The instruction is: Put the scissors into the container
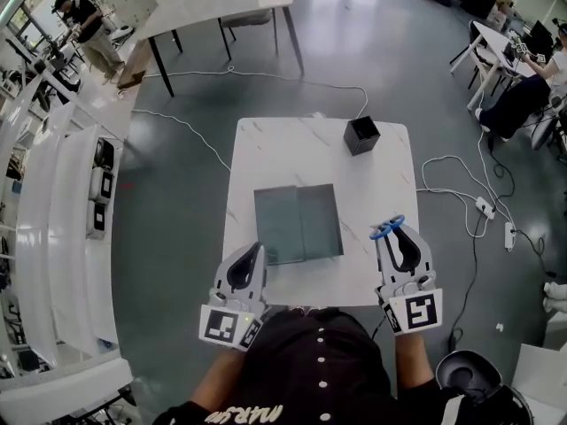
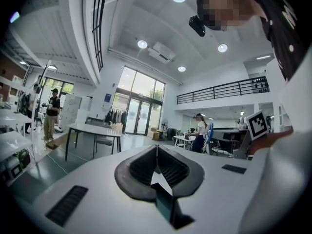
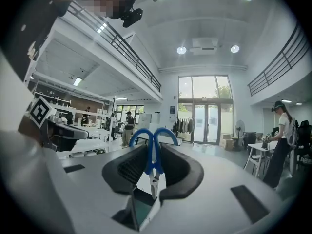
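My right gripper (image 1: 395, 230) is shut on a pair of blue-handled scissors (image 1: 386, 229) above the white table's (image 1: 275, 149) near right corner. In the right gripper view the scissors (image 3: 154, 152) stand upright between the black pads (image 3: 126, 168), handle loops up and short blades down. A black square container (image 1: 361, 135) stands open-topped at the table's far right, well ahead of that gripper. My left gripper (image 1: 259, 248) hovers by the near left edge, and in its own view its jaws (image 2: 156, 152) are shut with nothing between them.
A grey-green mat (image 1: 298, 222) lies flat in the table's middle, between the grippers and the container. White cables and a power strip (image 1: 485, 207) lie on the floor to the right. White shelving (image 1: 53, 228) runs along the left, and another table (image 1: 213, 7) stands beyond.
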Demonstrator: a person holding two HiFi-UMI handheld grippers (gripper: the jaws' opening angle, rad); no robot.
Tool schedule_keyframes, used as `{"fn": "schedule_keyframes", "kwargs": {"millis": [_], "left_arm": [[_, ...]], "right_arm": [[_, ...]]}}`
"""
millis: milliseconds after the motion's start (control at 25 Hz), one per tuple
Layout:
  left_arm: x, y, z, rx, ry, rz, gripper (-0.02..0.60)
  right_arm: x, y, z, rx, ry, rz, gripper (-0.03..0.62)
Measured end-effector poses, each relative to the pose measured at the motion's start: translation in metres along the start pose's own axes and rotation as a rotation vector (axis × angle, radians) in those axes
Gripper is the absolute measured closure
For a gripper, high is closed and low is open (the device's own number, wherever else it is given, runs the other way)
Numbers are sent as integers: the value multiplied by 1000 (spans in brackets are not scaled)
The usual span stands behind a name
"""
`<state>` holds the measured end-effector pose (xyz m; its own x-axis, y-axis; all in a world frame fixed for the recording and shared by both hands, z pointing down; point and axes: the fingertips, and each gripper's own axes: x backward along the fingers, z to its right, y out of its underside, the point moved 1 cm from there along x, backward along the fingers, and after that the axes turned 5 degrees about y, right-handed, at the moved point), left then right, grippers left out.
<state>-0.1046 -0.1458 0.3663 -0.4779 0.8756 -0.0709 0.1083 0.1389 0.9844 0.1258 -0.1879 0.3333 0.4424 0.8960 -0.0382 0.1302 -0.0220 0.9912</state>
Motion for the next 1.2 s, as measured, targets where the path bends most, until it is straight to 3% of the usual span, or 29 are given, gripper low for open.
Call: {"fn": "schedule_keyframes", "kwargs": {"millis": [360,720,1200], "left_arm": [[6,14,3,22,-41,-48,551],[7,47,9,62,-31,-117,551],[12,89,14,183,-45,-187,551]], "right_arm": [[-28,30,-9,-24,-91,-58,493],[-76,91,-41,-84,-224,-169,493],[-124,178,-72,-168,-272,-371,493]]}}
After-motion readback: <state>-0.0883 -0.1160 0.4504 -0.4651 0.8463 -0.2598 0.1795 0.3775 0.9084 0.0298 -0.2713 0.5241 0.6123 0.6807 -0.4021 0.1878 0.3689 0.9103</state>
